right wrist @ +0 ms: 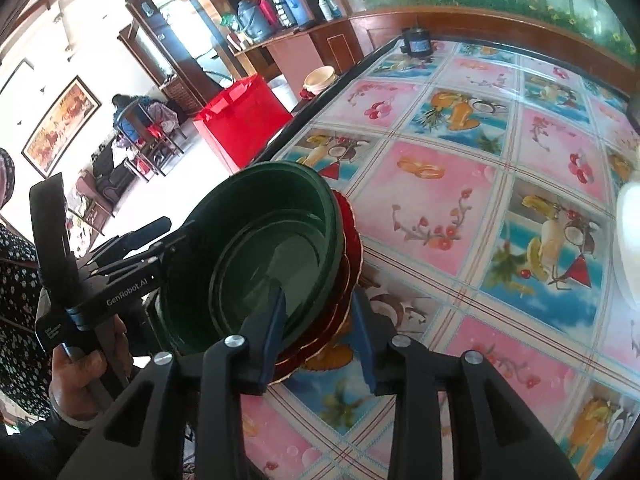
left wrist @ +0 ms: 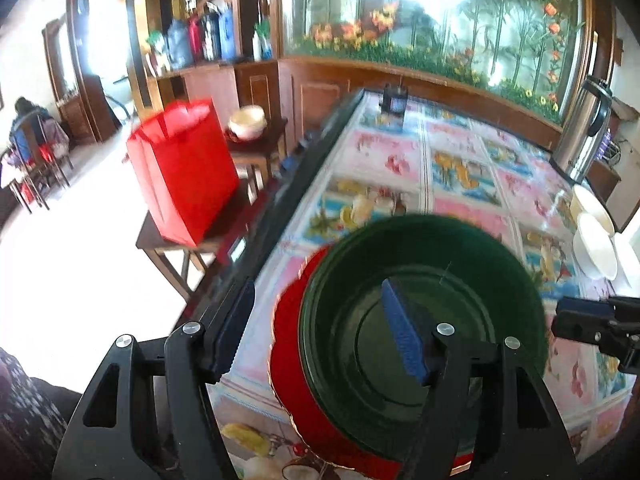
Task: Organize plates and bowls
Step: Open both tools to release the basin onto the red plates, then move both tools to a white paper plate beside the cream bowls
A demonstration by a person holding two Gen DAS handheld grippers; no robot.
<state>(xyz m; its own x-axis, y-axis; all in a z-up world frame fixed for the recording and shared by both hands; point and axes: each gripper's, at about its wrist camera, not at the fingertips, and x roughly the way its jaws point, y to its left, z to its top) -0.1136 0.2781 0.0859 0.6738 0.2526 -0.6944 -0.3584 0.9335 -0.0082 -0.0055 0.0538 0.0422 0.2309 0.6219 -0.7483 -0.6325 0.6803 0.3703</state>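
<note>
Two dishes sit stacked in front of me: a dark green bowl (left wrist: 424, 320) nested on a red plate (left wrist: 292, 344) with a scalloped gold edge, close to the left edge of the table (left wrist: 460, 184) and its fruit-patterned cloth. From my left wrist, my left gripper (left wrist: 324, 334) is spread wide, one finger out over the table's edge, the other hanging inside the bowl; neither pad presses anything, so I hold nothing there. Both dishes look like stiff, glossy plastic, light I judge, and slick, so a pinch on the bowl's upright wall would hold better than the plate's thin flared rim. To the left the table falls away to the floor, with a red bag (left wrist: 184, 168) on a stool beside it, so any push should go right, toward the open middle. White bowls (left wrist: 594, 236) wait at the far right edge near a steel flask (left wrist: 584, 136). From my right wrist, my right gripper (right wrist: 320, 336) is partly open and straddles the near rims of the stack, one pad inside the bowl, the other outside the plate. A gap seems to remain, so I judge it is gripping nothing, though blur leaves some doubt. The left gripper (right wrist: 136, 236) is across the bowl from here, in a hand (right wrist: 80, 376). Ahead and to the right, most of the cloth lies bare, giving plenty of room to slide or lift.
</note>
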